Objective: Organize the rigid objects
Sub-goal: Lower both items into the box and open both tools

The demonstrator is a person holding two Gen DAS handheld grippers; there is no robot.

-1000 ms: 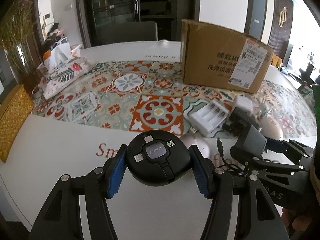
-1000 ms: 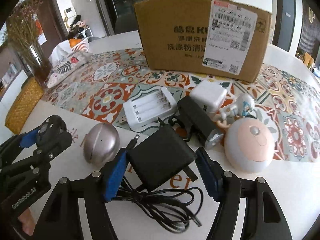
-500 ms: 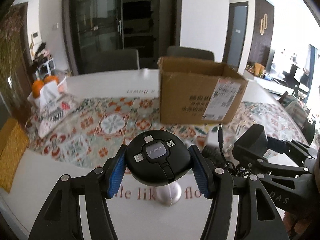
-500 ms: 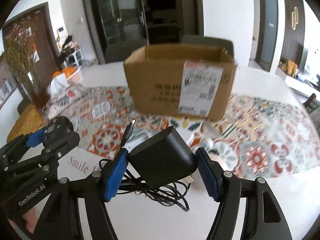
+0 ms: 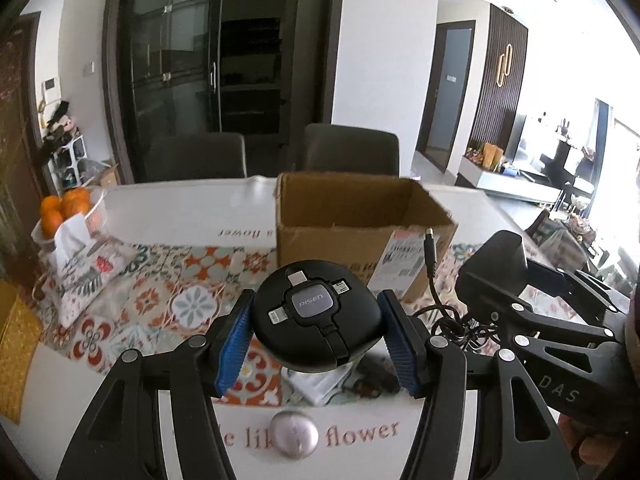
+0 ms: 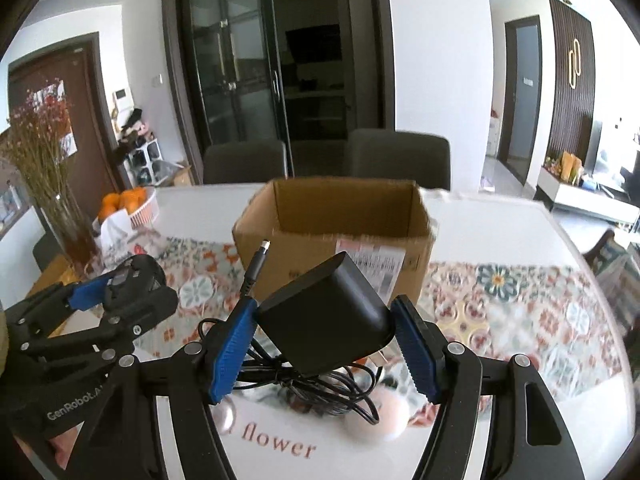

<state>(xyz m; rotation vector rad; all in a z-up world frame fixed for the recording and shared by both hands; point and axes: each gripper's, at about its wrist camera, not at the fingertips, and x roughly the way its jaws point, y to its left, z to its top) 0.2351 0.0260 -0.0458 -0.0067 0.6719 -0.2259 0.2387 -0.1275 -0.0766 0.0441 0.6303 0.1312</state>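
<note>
Currently the left gripper [image 5: 318,334] clamps a round Pisen cable hub [image 5: 317,315]; the right gripper [image 6: 325,346] clamps a black power adapter [image 6: 326,324], both aloft near the open cardboard box [image 6: 340,216]. Neither is boxed; a silver mouse [image 5: 294,436] remains on the table [image 5: 180,208].

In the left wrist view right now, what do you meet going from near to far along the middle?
Silver egg-shaped object → round black cable hub held off the table → cardboard box → dark chair → glass doors.
</note>
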